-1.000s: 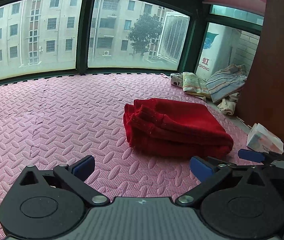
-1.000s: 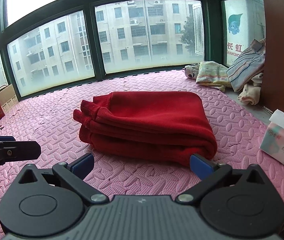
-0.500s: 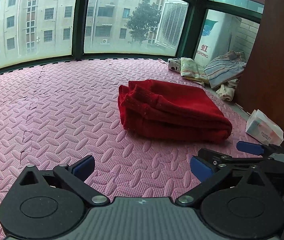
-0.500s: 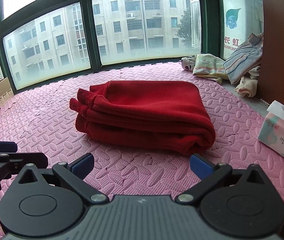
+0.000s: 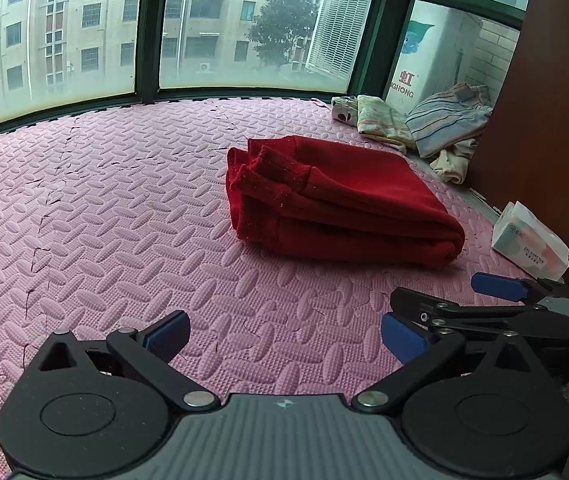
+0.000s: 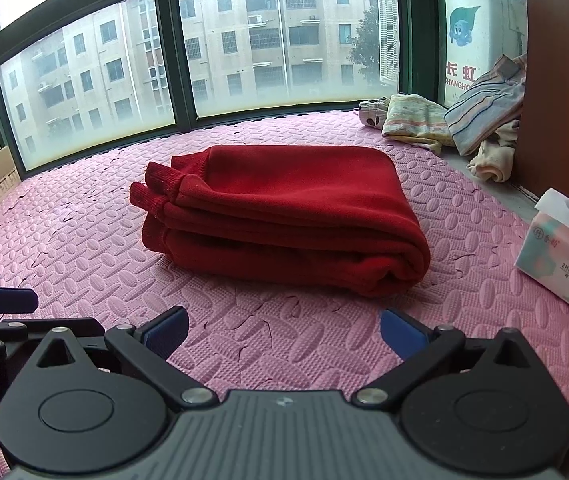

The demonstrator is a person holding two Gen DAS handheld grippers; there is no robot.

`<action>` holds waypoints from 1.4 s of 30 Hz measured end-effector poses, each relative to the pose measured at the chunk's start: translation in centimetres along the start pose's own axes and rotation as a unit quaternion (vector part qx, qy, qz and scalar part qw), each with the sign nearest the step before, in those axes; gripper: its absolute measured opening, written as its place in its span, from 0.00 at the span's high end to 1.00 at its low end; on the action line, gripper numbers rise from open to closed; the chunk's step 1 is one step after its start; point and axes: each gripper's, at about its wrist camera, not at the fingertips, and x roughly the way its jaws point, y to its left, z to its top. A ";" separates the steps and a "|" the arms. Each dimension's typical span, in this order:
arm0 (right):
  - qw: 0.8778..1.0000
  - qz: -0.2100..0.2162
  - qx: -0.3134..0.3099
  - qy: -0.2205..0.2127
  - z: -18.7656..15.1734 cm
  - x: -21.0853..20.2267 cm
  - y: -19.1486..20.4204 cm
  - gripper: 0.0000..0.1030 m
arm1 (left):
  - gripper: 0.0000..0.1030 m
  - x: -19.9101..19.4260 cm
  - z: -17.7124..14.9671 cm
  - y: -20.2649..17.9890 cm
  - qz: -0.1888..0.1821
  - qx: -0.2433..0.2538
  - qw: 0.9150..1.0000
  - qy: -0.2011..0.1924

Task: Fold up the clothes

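Your left gripper [image 5: 284, 330] has its jaws spread wide and holds nothing; its blue pads hang over bare mat, on the near side of the red garment [image 5: 336, 196] and apart from it. Your right gripper [image 6: 282, 330] is the same: jaws apart, empty, pointed square at the garment's long near edge without touching it. Both sit low and side by side, so each shows in the other's view, which reads as a rest pose clear of the cloth, not a reach.

The red garment lies on the pink foam mat [image 6: 84, 248] as a compact rectangular bundle of several stacked layers. I judge its fold finished or nearly so. It is thick, soft knit with a fuzzy nap and pale lint specks. The ribbed cuffs or hem bands [image 6: 156, 188] poke out at its left end, slightly splayed; its right end is a rounded, closed fold. That roundness suggests springy cloth that may relax open if nudged.

The mat is embossed with oval studs and jigsaw seams, grippy enough to hold fabric in place. Beyond the garment's far right corner, a loose heap of striped and pale clothes [image 6: 476, 120] waits against the brown cabinet [image 6: 564, 80], likely next. Right of the garment sits a soft tissue pack [image 6: 564, 256].
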 end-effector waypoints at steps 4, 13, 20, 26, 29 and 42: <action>1.000 -0.001 0.003 0.003 0.0 0.2 -0.1 0.00 | 0.00 0.3 0.1 0.0 0.001 0.001 1.000 0.005; 1.000 0.000 0.012 0.010 -0.1 0.7 -0.5 0.00 | 0.00 0.9 0.2 -0.2 0.005 0.004 1.000 0.016; 1.000 -0.002 0.021 0.017 0.0 1.2 -0.7 0.00 | 0.00 1.5 0.3 -0.4 0.006 0.007 1.000 0.026; 0.999 -0.006 0.029 0.023 -0.1 1.7 -1.1 0.00 | 0.00 2.0 0.4 -0.3 0.005 0.008 0.999 0.034; 0.999 -0.007 0.031 0.024 0.0 1.9 -1.1 0.00 | 0.00 2.3 0.5 -0.3 0.005 0.007 0.999 0.037; 0.999 -0.011 0.036 0.030 0.0 2.5 -1.3 0.00 | 0.00 3.0 1.0 0.0 0.006 0.003 0.999 0.041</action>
